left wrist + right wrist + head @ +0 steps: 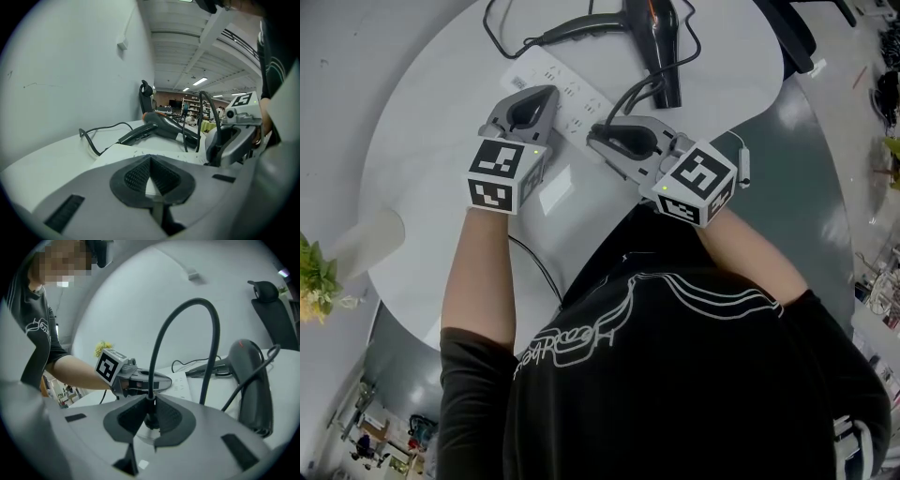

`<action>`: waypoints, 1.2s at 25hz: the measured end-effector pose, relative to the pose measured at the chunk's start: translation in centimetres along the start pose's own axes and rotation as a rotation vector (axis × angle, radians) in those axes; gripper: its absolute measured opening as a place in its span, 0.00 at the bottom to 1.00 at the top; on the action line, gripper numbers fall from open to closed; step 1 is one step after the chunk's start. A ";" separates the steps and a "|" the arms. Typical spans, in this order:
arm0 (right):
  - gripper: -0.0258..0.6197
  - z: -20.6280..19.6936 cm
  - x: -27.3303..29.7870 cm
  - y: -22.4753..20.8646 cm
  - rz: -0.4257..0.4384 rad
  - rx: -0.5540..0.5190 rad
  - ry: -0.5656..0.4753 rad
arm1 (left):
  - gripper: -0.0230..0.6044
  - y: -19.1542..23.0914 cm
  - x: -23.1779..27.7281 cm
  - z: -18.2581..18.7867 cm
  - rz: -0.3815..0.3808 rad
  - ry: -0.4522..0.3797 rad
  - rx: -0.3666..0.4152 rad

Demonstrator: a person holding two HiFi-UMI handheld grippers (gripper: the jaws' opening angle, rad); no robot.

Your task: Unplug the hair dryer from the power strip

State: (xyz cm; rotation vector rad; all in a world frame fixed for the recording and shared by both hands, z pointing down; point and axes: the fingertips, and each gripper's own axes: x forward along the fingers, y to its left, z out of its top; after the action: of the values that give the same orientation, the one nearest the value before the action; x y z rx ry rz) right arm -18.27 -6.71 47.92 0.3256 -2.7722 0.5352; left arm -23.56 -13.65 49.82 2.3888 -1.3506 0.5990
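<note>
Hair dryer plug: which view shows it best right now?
Right gripper view: the plug sits pinched in the right gripper. The head view hides it under that gripper; the left gripper view shows only that gripper's outside.

Open across the bare counter (431, 122) left of the power strip (572, 94). Crowded over the strip itself by the left gripper (546, 94) and right gripper (595, 137), side by side. Barred beyond the strip by the hair dryer (654, 33), lying flat. Hemmed above the right gripper by the cord (197, 300), arching up from the plug (150, 420) clamped in its jaws. Cluttered along the far edge by cable loops (499, 33).
</note>
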 end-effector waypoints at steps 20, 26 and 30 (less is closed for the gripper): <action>0.09 0.4 0.0 0.4 0.010 -0.028 0.013 | 0.04 -0.1 -0.1 0.0 -0.019 0.021 0.002; 0.09 0.4 0.6 2.6 0.011 -0.468 0.159 | 0.04 -0.3 0.0 0.1 -0.016 0.035 0.007; 0.09 0.3 0.4 1.8 0.041 -0.250 0.099 | 0.04 -0.2 -0.1 0.0 -0.017 0.034 0.004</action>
State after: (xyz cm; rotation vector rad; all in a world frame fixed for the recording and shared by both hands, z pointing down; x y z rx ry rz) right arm -19.20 -5.26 47.14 0.1806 -2.7134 0.2030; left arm -23.41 -13.49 49.77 2.3800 -1.3148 0.6360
